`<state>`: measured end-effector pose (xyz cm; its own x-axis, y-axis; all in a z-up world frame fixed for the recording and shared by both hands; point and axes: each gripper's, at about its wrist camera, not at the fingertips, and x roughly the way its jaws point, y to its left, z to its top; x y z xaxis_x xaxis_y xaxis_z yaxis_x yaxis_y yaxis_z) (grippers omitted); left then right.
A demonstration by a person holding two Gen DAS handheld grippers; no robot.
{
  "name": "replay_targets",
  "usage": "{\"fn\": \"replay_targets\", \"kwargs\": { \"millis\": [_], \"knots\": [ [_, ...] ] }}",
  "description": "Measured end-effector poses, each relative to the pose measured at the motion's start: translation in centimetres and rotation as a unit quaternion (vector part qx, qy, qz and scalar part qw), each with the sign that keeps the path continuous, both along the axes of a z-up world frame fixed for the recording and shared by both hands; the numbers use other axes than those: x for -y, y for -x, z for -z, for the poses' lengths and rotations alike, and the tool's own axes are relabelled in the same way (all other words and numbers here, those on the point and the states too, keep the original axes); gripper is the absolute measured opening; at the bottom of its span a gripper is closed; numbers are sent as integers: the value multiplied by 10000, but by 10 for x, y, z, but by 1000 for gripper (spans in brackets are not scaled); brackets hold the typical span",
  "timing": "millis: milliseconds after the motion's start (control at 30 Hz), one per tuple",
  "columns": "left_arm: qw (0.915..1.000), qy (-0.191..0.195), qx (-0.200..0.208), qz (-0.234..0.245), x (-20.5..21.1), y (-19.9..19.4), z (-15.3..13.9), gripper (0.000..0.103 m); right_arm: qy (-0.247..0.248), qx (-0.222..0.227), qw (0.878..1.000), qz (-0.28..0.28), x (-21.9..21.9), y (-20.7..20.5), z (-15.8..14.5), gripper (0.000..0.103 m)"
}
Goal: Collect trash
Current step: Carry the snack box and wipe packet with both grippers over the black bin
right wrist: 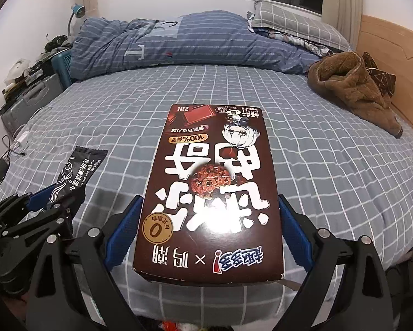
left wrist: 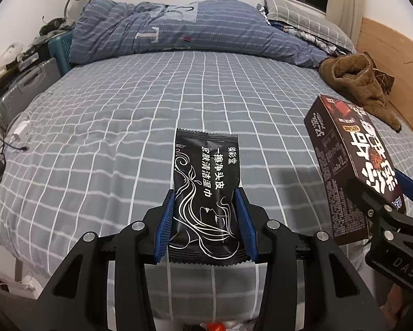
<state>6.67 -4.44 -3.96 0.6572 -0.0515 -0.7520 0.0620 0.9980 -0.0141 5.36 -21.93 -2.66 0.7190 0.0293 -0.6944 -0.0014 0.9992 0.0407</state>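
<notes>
Above the checked bed (left wrist: 123, 127) both claws are loaded: left claw (left wrist: 205, 218) grips the black wipes packet (left wrist: 205, 193) lengthwise, right claw (right wrist: 210, 220) clamps the brown cookie box (right wrist: 212, 193), long axis pointing far.

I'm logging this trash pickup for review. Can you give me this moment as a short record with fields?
setting: bed with grey checked sheet
left claw: shut on black wet-wipe packet, held above the sheet
right claw: shut on brown cookie box, held above the sheet
other items on bed: blue striped duvet, brown fleece garment, white charger with cables
bin: not in view
</notes>
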Motion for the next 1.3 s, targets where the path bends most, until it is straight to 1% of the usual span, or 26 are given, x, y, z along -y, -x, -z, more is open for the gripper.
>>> {"fn": "replay_targets", "kwargs": {
  "millis": [133, 567, 767, 900, 1133, 1300],
  "knots": [
    [10000, -3, 3, 10, 0, 21, -3, 42, 59, -43, 10000, -38, -5, 21, 3, 89],
    [9999, -46, -81, 110, 0, 95, -2, 42, -79, -112, 9998, -115, -8, 105, 5, 89],
    [9997, -88, -147, 185, 4, 132, 2, 42, -125, -105, 9997, -197, -14, 141, 6, 89],
    [9996, -38, -240, 158, 0, 158, 6, 42, -146, -130, 9996, -206, -15, 163, 7, 89],
    [9993, -37, -357, 82, -7, 191, 7, 42, -143, -336, 9990, -252, -17, 195, 20, 89],
    [9983, -91, -576, 80, -10, 210, 17, 42, -129, -517, 9983, -228, -17, 214, 30, 89]
  ]
}}
